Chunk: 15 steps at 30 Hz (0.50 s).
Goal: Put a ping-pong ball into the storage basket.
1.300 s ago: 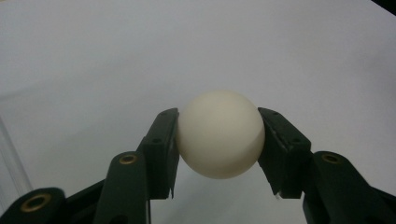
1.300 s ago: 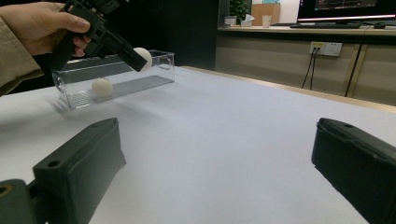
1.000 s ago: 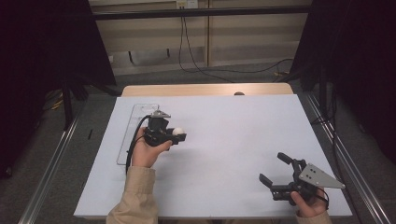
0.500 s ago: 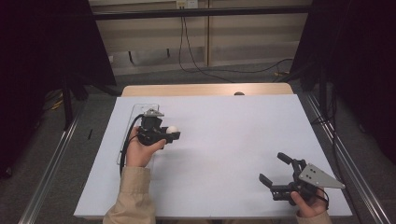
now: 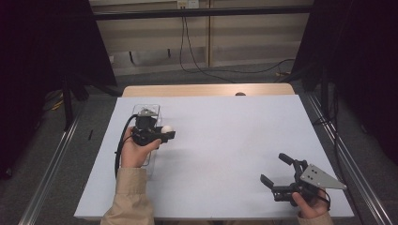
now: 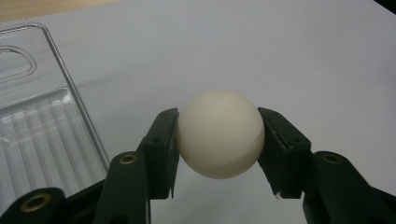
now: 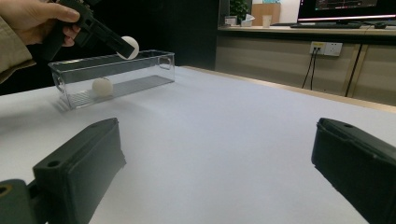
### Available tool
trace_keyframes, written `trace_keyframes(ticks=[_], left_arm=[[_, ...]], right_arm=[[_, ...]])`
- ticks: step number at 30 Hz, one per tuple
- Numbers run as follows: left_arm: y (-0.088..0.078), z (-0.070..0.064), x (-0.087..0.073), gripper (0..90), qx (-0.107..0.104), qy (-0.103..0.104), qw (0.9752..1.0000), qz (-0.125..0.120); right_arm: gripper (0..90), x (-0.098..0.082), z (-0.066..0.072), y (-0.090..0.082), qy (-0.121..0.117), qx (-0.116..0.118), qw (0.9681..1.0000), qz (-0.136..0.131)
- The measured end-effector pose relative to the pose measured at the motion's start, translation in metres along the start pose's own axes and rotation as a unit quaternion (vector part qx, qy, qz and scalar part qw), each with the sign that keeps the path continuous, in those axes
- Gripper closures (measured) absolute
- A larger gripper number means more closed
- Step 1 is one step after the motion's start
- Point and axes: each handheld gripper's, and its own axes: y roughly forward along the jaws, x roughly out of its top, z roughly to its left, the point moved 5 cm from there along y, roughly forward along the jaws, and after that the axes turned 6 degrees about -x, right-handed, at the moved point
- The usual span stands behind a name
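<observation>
White covering spans the whole table [image 5: 220,154], a smooth matte sheet with a strip of pale wood showing along its far edge. On this sheet, toward the far left side, stands a clear plastic bin [image 7: 154,63], long and narrow with ribbed flooring and handle cut-outs in its end walls; the left gripper view shows its rim and ribbed floor just to the left of the jaws.

Next in size come the two tools. The left gripper [image 5: 165,132] is held by the person's left hand [image 5: 133,152], a tan sleeve reaching in from the bottom edge of the high view, and hangs above the table just beside the bin's right wall. Its jaws are clamped on a white ball [image 6: 220,134], one pad pressing each side, so the ball sits raised off the sheet, at the height of the bin's rim as the right gripper view shows it. The right gripper [image 5: 277,171] rests low at the near right corner of the table, well apart from the bin, in the person's right hand [image 5: 309,208]; its jaws stand wide apart with nothing between them, only bare sheet.

Smallest is a second white ball [image 7: 102,87], lying on the floor inside the bin near its closer end.
</observation>
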Motion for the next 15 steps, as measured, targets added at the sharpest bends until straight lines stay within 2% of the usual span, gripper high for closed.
trace_keyframes(ticks=[9,11,15], left_arm=[[-0.0068,0.0047,-0.0006,51.1,0.009,-0.009,0.9999,-0.01],[-0.0081,0.0065,-0.0011,51.1,0.01,-0.004,0.9999,-0.007],[-0.0093,0.0078,-0.0013,51.1,0.015,-0.007,0.9998,-0.01]], right_arm=[[1.2,-0.0001,0.0001,0.0001,0.0,0.0,1.0,0.0],[1.1,0.0001,0.0001,0.0001,0.0,0.0,1.0,0.0],[1.2,0.0,0.0,0.0001,0.001,0.0,1.0,0.0]])
